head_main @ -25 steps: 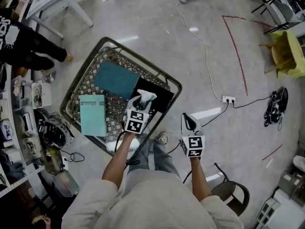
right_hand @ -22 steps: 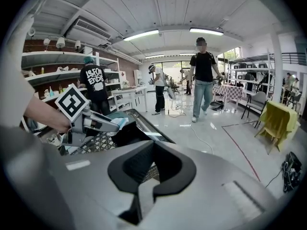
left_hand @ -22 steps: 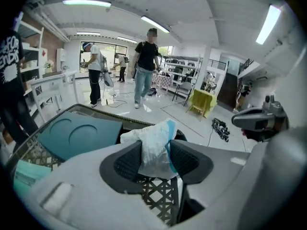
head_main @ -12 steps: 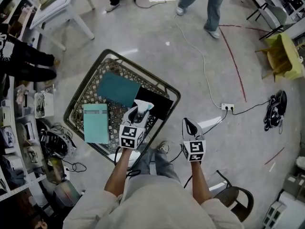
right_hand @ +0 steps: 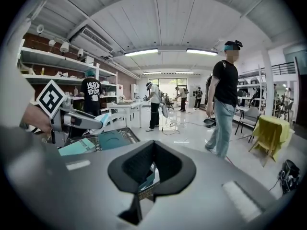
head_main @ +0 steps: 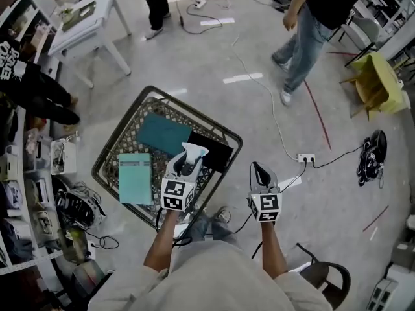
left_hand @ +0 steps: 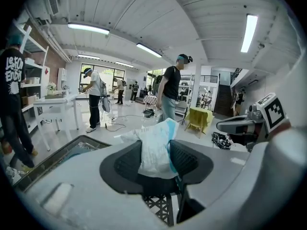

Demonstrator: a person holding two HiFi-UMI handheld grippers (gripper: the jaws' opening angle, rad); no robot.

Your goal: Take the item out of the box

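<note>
White-and-blue packet [left_hand: 156, 150]: clamped between the jaws of your left gripper [left_hand: 158, 158], its crumpled top sticking out past the tips. In the head view the packet [head_main: 193, 151] shows over the near side of the wire basket [head_main: 122, 128] on the floor. How far above the rim it is cannot be told.

Inside the basket: dark teal box [head_main: 163, 133], light teal box [head_main: 135, 177], flat black item [head_main: 214, 149].

Your right gripper [right_hand: 153, 145]: jaw tips together, nothing between them, held beside the basket over bare floor.

A person in jeans [head_main: 311, 24] walks beyond.
</note>
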